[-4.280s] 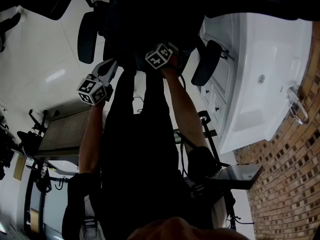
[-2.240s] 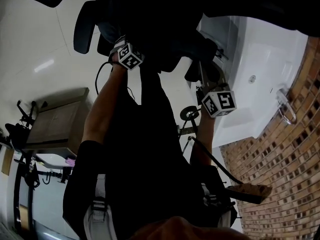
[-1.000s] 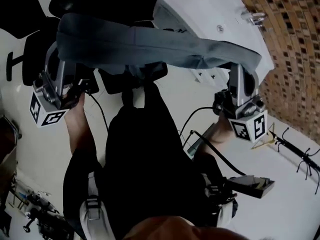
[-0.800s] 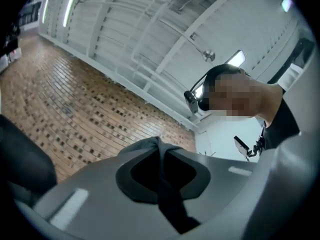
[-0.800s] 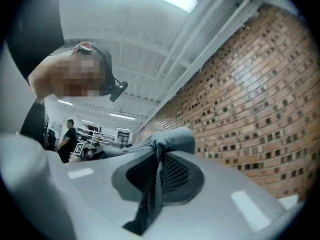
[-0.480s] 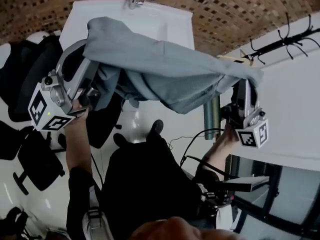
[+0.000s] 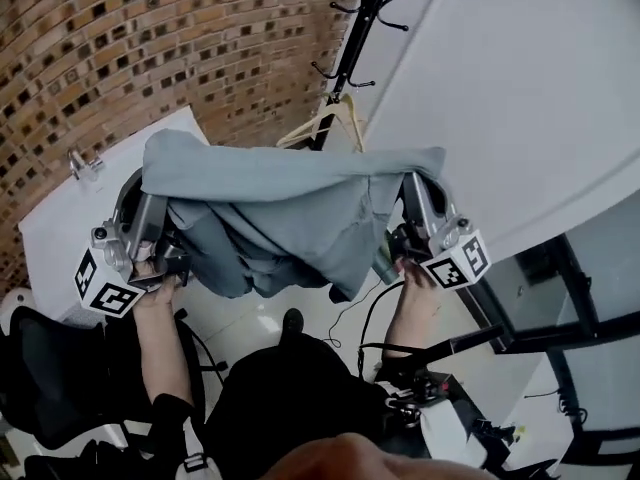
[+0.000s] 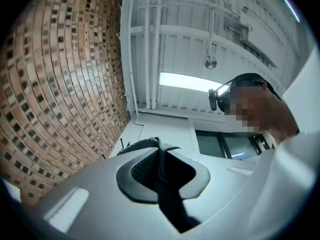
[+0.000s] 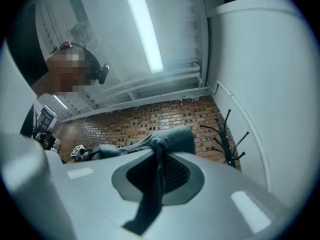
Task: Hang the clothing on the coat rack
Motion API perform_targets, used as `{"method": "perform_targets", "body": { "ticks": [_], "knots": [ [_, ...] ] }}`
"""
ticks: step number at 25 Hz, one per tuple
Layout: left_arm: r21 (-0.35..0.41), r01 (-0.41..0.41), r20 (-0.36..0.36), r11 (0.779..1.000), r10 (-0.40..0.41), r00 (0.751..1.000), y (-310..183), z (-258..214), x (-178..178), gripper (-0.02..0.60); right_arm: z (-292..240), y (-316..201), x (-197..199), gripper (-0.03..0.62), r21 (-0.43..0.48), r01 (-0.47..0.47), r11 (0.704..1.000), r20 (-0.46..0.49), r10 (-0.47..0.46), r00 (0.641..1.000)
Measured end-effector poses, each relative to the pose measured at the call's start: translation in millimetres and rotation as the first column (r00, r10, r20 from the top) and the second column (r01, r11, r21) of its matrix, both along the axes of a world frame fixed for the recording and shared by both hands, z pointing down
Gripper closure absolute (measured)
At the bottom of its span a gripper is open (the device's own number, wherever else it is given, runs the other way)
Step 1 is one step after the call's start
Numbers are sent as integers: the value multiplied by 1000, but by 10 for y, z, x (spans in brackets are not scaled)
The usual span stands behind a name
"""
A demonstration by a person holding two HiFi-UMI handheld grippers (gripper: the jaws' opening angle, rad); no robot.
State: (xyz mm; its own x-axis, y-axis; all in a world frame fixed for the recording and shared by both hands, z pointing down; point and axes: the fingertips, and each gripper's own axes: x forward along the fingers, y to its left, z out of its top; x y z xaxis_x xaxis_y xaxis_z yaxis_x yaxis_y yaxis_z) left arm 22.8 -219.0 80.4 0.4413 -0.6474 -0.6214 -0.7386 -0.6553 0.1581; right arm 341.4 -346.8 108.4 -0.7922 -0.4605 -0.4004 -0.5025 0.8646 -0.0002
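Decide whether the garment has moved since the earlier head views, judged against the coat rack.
Yes. The garment has been carried toward the coat rack, which was far off to its right and now rises just beyond it.

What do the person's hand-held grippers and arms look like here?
The left hand-held gripper and right hand-held gripper each have a curved grey body and a white cube with black square markers. Dark ribbed pads line the jaws. A black cable trails below the right one. The sleeves are short and dark.

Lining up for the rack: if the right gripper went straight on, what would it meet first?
Past the grey garment it holds, probably the brick wall; the coat rack stands to the right of that line, depth unclear.
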Motion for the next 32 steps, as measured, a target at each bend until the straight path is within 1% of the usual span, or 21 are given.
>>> {"method": "perform_targets", "body": {
  "ticks": [2, 5, 7, 9, 11, 13, 16, 17, 19, 20, 21, 23, 24, 25, 26, 27, 28, 29, 30, 31, 32],
  "knots": [
    [9, -33, 14, 999, 33, 999, -493, -74, 340, 558, -53, -398, 389, 580, -3, -30, 1000, 34, 30, 999],
    [30, -72, 3, 997, 72, 997, -1079, -241, 745, 558, -255, -882, 845, 580, 15, -65, 998, 64, 64, 996],
    [57, -97, -13, 994, 98, 995, -1403, -386, 930, 558, -419, -1176, 1032, 580, 41, -80, 996, 73, 76, 994],
    [70, -89, -8, 994, 90, 996, -1717, -492, 1022, 558, -540, -1405, 1142, 580, 63, -88, 994, 89, 82, 993],
    [83, -85, 0, 993, 85, 996, -1998, -582, 1078, 558, -617, -1581, 1239, 580, 82, -112, 990, 106, 103, 989],
    [96, -95, -7, 991, 96, 995, -2231, -639, 1111, 558, -661, -1754, 1303, 580, 90, -136, 987, 108, 126, 986],
    [110, -147, -30, 983, 151, 988, -2544, -658, 1117, 558, -666, -2034, 1272, 580, 98, -152, 983, 94, 143, 985],
    [116, -146, -34, 983, 151, 988, -2648, -658, 1078, 558, -674, -2129, 1240, 580, 105, -156, 982, 86, 147, 985],
    [139, -107, -37, 985, 113, 993, -2876, -698, 926, 558, -772, -2332, 1133, 580, 139, -151, 979, 78, 141, 987],
    [158, -94, -38, 983, 101, 994, -3009, -758, 846, 558, -867, -2456, 1071, 580, 162, -144, 976, 85, 131, 988],
    [184, -103, -41, 978, 113, 993, -3157, -856, 791, 558, -985, -2604, 1022, 580, 183, -138, 973, 106, 120, 987],
    [241, -176, -52, 954, 194, 980, -3537, -1173, 766, 558, -1309, -2978, 966, 580, 231, -137, 963, 177, 96, 980],
    [258, -225, -63, 940, 249, 966, -3810, -1360, 793, 558, -1490, -3240, 970, 580, 249, -157, 956, 216, 103, 971],
    [246, -270, -78, 931, 297, 952, -4170, -1504, 842, 558, -1621, -3590, 1005, 580, 236, -196, 952, 251, 135, 958],
    [190, -295, -93, 936, 317, 944, -4622, -1538, 890, 558, -1645, -4025, 1039, 580, 172, -230, 958, 276, 178, 945],
    [85, -287, -103, 954, 295, 950, -5123, -1416, 903, 558, -1514, -4499, 1029, 580, 53, -228, 972, 286, 204, 936],
    [-43, -257, -107, 965, 251, 962, -5572, -1137, 870, 558, -1204, -4933, 964, 580, -104, -178, 978, 282, 201, 938],
    [-153, -236, -112, 960, 221, 969, -5880, -748, 820, 558, -737, -5241, 859, 580, -252, -106, 962, 265, 174, 948],
    [-225, -236, -119, 945, 214, 970, -6020, -325, 788, 558, -198, -5373, 727, 580, -356, -39, 934, 237, 131, 963],
    [-262, -251, -117, 932, 228, 967, -6025, 54, 802, 558, 299, -5335, 572, 580, -408, 25, 913, 216, 70, 974],
    [-273, -274, -104, 922, 255, 961, -5957, 333, 866, 557, 667, -5190, 404, 578, -421, 98, 902, 218, -4, 976]
  ]
}}
